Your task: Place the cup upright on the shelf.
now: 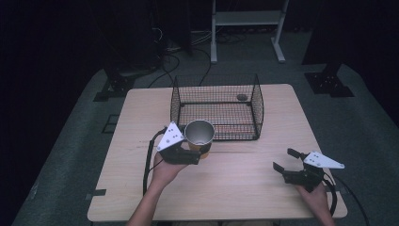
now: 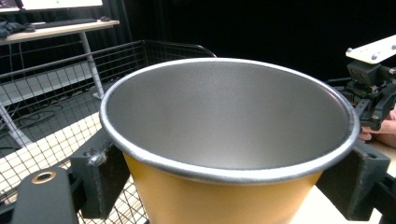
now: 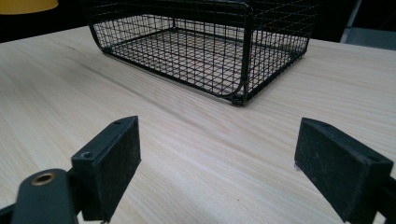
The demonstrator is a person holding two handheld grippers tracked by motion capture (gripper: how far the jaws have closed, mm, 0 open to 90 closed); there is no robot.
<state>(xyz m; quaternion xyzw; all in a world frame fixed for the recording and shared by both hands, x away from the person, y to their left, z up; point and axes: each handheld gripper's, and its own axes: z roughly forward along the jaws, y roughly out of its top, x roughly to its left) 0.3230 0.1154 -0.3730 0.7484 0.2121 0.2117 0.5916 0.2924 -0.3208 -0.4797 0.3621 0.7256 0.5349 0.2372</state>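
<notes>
A: High view: left gripper [image 1: 195, 153] clamps the cup [image 1: 199, 133] low on its orange wall, just before the wire basket [image 1: 256, 96]. Right gripper [image 1: 287, 160] spread, empty.

B: Left gripper view: thin metal-lined cup [image 2: 224, 135], probably light, slick, dentable. Grip gently below the rim.

A: Right gripper view: jaws wide apart over the table [image 3: 196, 154].

wire basket [image 1: 216, 106] sits at the far middle of the wooden table [image 1: 244, 183], small dark round object [image 1: 242, 97] inside at its back right; white metal stand [image 1: 248, 28] and loose cables [image 1: 171, 59] on the grey floor beyond
</notes>
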